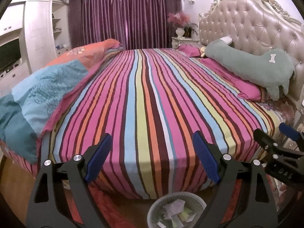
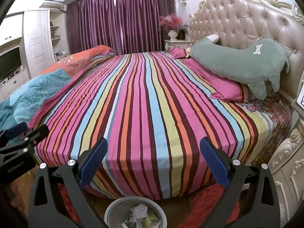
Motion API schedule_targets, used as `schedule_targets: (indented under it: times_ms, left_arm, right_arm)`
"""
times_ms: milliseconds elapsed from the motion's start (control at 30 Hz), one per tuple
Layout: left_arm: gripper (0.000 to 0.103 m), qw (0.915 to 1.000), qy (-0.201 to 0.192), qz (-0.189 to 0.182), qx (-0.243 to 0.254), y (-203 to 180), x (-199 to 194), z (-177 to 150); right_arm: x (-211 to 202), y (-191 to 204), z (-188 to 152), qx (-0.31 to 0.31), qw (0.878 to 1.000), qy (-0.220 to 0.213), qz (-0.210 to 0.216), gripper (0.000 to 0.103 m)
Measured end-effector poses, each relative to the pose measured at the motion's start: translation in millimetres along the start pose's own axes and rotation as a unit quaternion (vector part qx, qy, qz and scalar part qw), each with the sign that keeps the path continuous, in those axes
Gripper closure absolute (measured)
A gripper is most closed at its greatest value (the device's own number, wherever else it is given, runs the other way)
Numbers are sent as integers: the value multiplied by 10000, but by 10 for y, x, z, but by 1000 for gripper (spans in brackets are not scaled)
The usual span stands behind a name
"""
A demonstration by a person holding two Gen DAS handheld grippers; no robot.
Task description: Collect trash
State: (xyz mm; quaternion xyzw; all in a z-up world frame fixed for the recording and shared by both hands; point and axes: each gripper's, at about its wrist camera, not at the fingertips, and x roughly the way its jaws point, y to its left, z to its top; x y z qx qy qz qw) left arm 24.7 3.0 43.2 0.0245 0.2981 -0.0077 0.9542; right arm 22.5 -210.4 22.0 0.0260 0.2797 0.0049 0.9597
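A pale mesh waste basket [image 1: 152, 211] stands on the floor at the foot of the bed, just below both grippers, with its rim [image 2: 111, 209] facing up. Crumpled white paper [image 1: 173, 207] and light green pieces lie inside it, and the crumpled paper [image 2: 139, 209] shows again in the right wrist view. My left gripper [image 1: 152, 134] is open with nothing between its blue pads. My right gripper [image 2: 153, 140] is also open and empty. Each one shows at the edge of the other's view: right gripper [image 1: 273, 131], left gripper [image 2: 31, 128]. I see no loose trash on the striped sheet [image 1: 152, 95].
A folded blue and orange quilt [image 1: 43, 87] lies along the bed's left side. A green plush pillow [image 2: 237, 62] and pink pillows [image 2: 224, 87] rest against the tufted headboard [image 2: 247, 19]. A carved nightstand [image 2: 286, 163] stands at the right, and a red rug [image 2: 209, 205] lies beside the basket.
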Motion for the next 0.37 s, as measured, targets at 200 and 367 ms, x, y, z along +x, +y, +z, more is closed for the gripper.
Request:
schedule_targets:
  times_ms: [200,367]
  left_arm:
    - [19,9998,136,-121,34,-28,-8,6]
    - [19,9998,171,-89,64,-41,1,-8]
  right_arm:
    - [7,-22,-2,4,10000,-13,10,10]
    - [22,-32,-17,-6,10000,-5,3,10]
